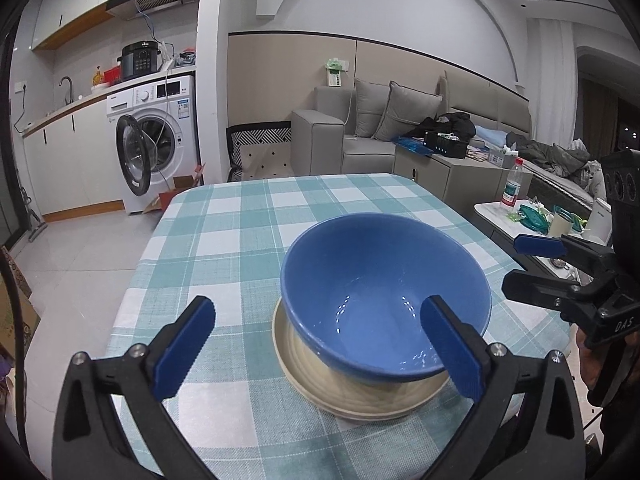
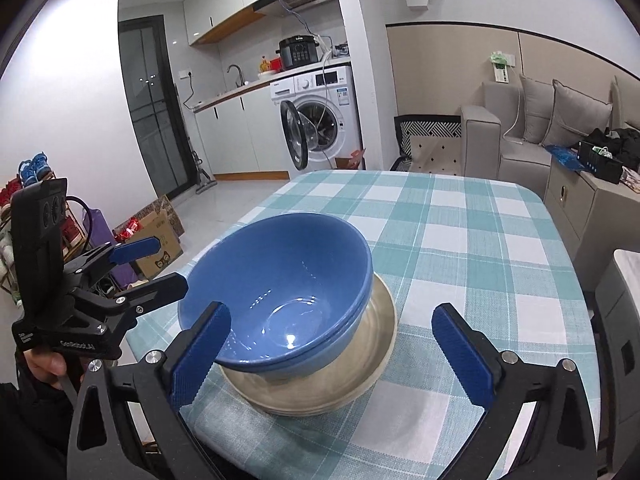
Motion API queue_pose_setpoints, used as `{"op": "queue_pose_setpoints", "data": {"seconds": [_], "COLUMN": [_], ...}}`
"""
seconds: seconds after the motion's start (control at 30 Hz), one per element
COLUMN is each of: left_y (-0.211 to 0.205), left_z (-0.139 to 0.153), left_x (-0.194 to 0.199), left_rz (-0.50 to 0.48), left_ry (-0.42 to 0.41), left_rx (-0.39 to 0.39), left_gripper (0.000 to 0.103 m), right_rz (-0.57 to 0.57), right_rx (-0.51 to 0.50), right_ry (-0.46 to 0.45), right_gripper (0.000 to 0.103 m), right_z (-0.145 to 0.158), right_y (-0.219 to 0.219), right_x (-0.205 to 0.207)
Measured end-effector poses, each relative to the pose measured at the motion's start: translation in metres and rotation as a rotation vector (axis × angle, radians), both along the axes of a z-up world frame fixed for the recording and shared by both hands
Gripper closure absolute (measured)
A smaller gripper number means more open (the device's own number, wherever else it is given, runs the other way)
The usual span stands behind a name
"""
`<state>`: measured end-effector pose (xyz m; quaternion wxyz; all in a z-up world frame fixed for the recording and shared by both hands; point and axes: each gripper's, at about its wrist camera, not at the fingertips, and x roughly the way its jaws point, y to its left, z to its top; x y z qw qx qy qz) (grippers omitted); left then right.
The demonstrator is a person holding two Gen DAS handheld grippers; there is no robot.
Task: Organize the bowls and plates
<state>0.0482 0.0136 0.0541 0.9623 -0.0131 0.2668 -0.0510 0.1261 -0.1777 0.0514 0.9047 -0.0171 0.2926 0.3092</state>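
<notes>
A blue bowl (image 1: 386, 300) sits nested in a stack on a cream plate (image 1: 360, 396), near the front edge of the counter (image 1: 248, 216), which is covered with a teal-and-white checked cloth. In the right wrist view a second blue rim shows just under the top one (so at least two bowls are stacked there), and the stack leans a little toward the left side of that picture.

The left hand-held gripper (image 1: 320, 344) hangs in front of the stack with its jaws spread wide and nothing between the pads; its right finger (image 1: 450, 344) overlaps the bowl's rim in the picture, but whether it touches is unclear. The right hand-held gripper (image 2: 332, 352) is likewise wide apart and holds nothing, its left finger (image 2: 202, 354) just beside the bowl's wall.

A washing machine (image 2: 316, 116) with its door ajar stands beyond the counter, and a grey sofa (image 1: 360, 128) stands against the wall.
</notes>
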Motion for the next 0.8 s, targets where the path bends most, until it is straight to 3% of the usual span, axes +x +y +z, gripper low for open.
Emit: {"op": "queue_pose_setpoints", "data": {"seconds": [0.2, 0.6, 0.8], "left_y": [0.004, 0.014, 0.016], "left_z": [0.0, -0.017, -0.025], "left_x": [-0.014, -0.038, -0.05], "left_rz": [0.026, 0.071, 0.091], "left_ry": [-0.048, -0.062, -0.074], "left_rx": [-0.006, -0.013, 0.003], "left_gripper": [0.0, 0.0, 0.0], "right_rz": [-0.003, -0.017, -0.008], "right_rx": [0.026, 0.029, 0.034], "right_ry": [-0.028, -0.11, -0.102], "right_gripper": [0.001, 0.001, 0.001], "right_z": [-0.005, -0.022, -0.03], "right_y": [-0.008, -0.015, -0.015], "right_x": [-0.018, -0.054, -0.061]}}
